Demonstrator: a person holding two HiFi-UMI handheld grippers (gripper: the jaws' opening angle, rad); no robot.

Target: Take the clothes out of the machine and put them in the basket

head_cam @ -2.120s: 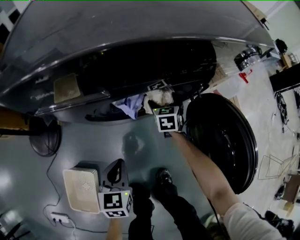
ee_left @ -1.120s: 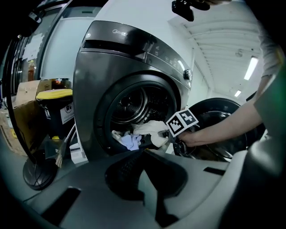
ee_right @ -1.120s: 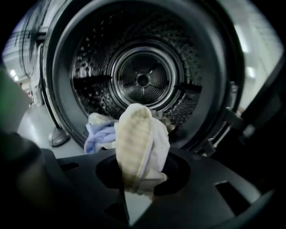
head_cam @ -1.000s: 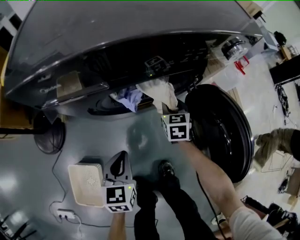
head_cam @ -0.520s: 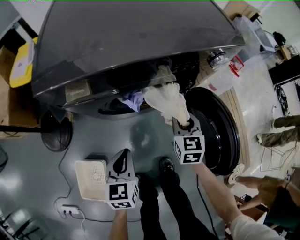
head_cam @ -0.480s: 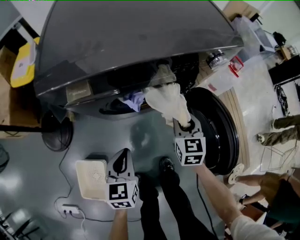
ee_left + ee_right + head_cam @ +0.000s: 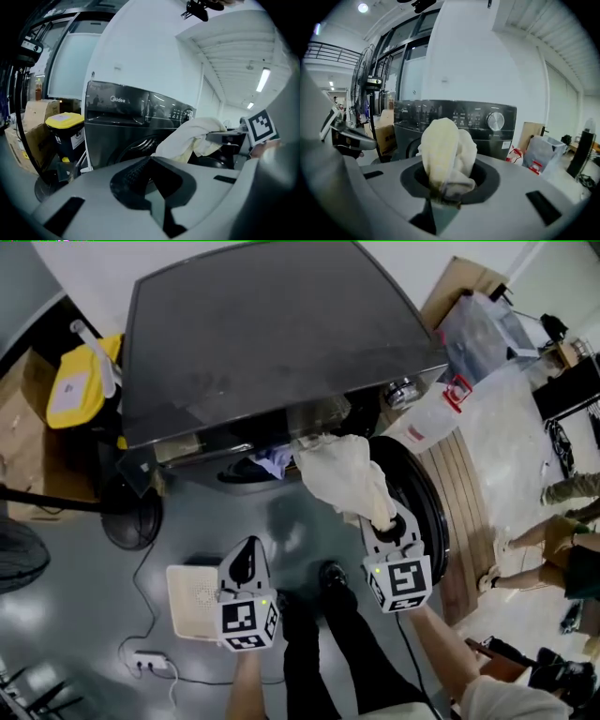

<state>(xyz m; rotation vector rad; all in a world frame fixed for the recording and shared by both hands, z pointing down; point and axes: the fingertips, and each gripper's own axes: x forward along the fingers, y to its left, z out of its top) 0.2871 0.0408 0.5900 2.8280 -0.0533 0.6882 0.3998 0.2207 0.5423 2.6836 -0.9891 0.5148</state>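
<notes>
The dark grey washing machine [image 7: 272,343] stands ahead with its round black door [image 7: 428,512] swung open to the right. My right gripper [image 7: 382,519] is shut on a cream cloth [image 7: 345,476], which hangs in the air in front of the door opening. In the right gripper view the cloth [image 7: 443,150] bunches up out of my right gripper [image 7: 445,188]. A blue garment [image 7: 274,461] lies at the mouth of the drum. My left gripper [image 7: 242,561] is shut with nothing in it, over the white basket [image 7: 190,601] on the floor.
A yellow-lidded bin [image 7: 80,381] and cardboard boxes stand left of the machine. A round fan base [image 7: 131,514] and a power strip with cable [image 7: 150,660] lie on the floor. A clear container with a red handle [image 7: 436,413] sits to the right. Other people's legs [image 7: 562,540] show at far right.
My right gripper has pulled the cream cloth out of the drum mouth, up and back toward me. The left gripper rose a little. The head view rose and pulled back.
</notes>
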